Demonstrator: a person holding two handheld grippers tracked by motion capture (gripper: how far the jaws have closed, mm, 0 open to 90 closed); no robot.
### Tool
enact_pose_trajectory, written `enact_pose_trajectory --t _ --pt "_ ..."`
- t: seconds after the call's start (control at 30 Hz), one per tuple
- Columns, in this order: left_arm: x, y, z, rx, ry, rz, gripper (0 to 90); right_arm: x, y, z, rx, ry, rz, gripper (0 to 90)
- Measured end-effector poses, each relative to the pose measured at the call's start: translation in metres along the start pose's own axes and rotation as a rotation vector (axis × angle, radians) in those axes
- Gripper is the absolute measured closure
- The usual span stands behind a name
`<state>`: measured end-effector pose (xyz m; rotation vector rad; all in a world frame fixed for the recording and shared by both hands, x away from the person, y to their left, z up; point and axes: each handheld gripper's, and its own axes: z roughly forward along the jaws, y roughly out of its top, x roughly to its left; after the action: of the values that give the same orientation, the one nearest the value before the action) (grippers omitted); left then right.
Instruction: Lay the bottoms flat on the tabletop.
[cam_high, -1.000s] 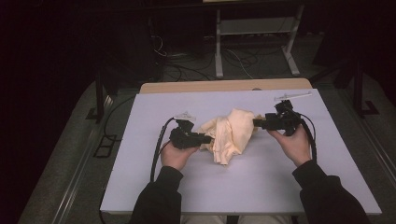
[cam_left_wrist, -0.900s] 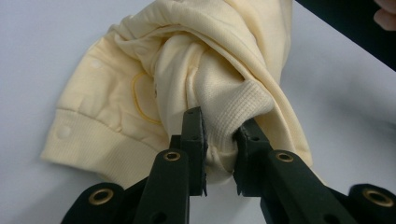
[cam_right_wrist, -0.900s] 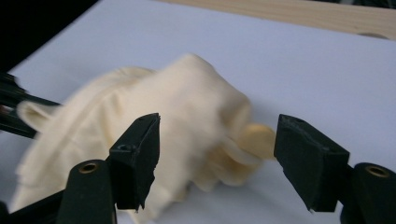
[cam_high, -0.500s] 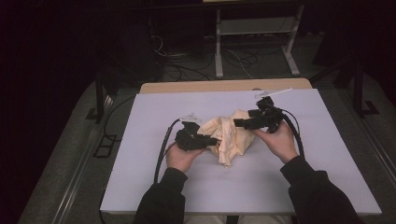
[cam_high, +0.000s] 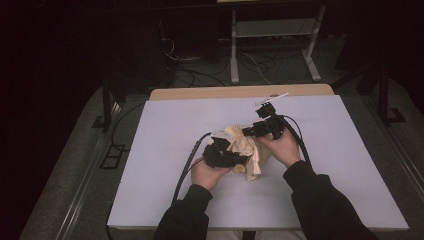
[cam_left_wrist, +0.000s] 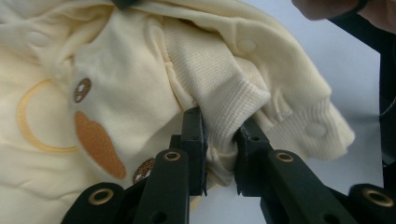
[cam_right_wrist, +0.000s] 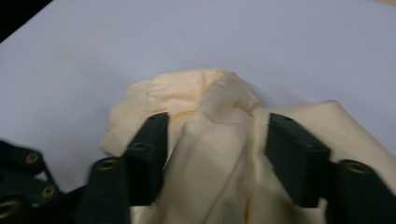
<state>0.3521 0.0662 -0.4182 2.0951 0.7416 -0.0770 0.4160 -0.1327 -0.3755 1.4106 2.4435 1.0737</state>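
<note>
Pinching ribbed cream knit garment (cam_left_wrist: 140, 93), left gripper (cam_left_wrist: 219, 154); right gripper (cam_right_wrist: 215, 154) fingers closing, straddling fold.

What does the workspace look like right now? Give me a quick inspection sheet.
Surface: white table top, bare around the work.
Job's things: cream baby garment, bunched at the middle.
Clutter: nothing seen.
Grippers: left gripper shut on a ribbed cuff; right gripper has just been closing, a fold of fabric between its jaws, pads not pressing.
Cables: a black cable trails from each gripper.
Surroundings: dark floor, metal stand legs, loose wires behind.
</note>
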Motion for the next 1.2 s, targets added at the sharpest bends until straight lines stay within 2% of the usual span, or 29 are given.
enact_pose_trajectory --t 0.03,0.07,0.1,0.13,0.17,0.33,0.47,0.57,0.6,0.8,0.93,1.03,1.2 --pt "-0.001 0.000 0.002 0.002 -0.001 0.004 75.2 0.000 0.000 0.000 0.000 0.000 0.000 53.5" --pt "-0.002 0.000 0.003 0.004 -0.003 0.005 75.2 -0.004 0.000 0.000 0.020 0.035 0.009 67.4" --pt "-0.002 0.000 0.004 0.006 -0.004 0.008 75.2 -0.005 0.000 -0.001 0.034 0.026 0.004 75.2" --pt "-0.003 0.000 0.005 0.010 -0.004 0.011 75.2 -0.005 0.000 -0.001 0.034 0.026 0.004 75.2" --pt "-0.003 0.000 0.006 0.010 -0.006 0.013 75.2 -0.007 0.000 -0.004 0.038 -0.001 -0.023 79.0" --pt "-0.004 0.001 0.001 0.016 0.001 0.024 75.2 -0.014 0.000 -0.015 0.013 -0.004 -0.010 80.5" --pt "-0.005 0.002 -0.007 0.035 0.019 0.061 75.2 -0.020 0.001 -0.021 0.004 -0.001 0.002 80.7" --pt "-0.003 0.004 -0.016 0.028 0.040 0.071 75.2 -0.028 0.001 -0.029 -0.006 -0.008 0.018 80.9" --pt "-0.001 0.004 -0.020 0.022 0.046 0.071 75.2 -0.034 0.001 -0.035 -0.011 -0.017 0.027 80.9" --pt "0.012 0.012 -0.048 -0.020 0.084 0.041 75.3 -0.045 0.002 -0.048 -0.023 -0.032 0.052 81.5" --pt "0.020 0.021 -0.071 -0.067 0.110 0.016 75.4 -0.052 0.004 -0.059 -0.041 -0.039 0.061 83.6" --pt "0.024 0.030 -0.086 -0.088 0.131 0.012 75.4 -0.056 0.005 -0.066 -0.051 -0.036 0.069 84.2" --pt "0.029 0.049 -0.108 -0.103 0.172 0.035 75.5 -0.060 0.007 -0.075 -0.067 -0.030 0.068 84.5"
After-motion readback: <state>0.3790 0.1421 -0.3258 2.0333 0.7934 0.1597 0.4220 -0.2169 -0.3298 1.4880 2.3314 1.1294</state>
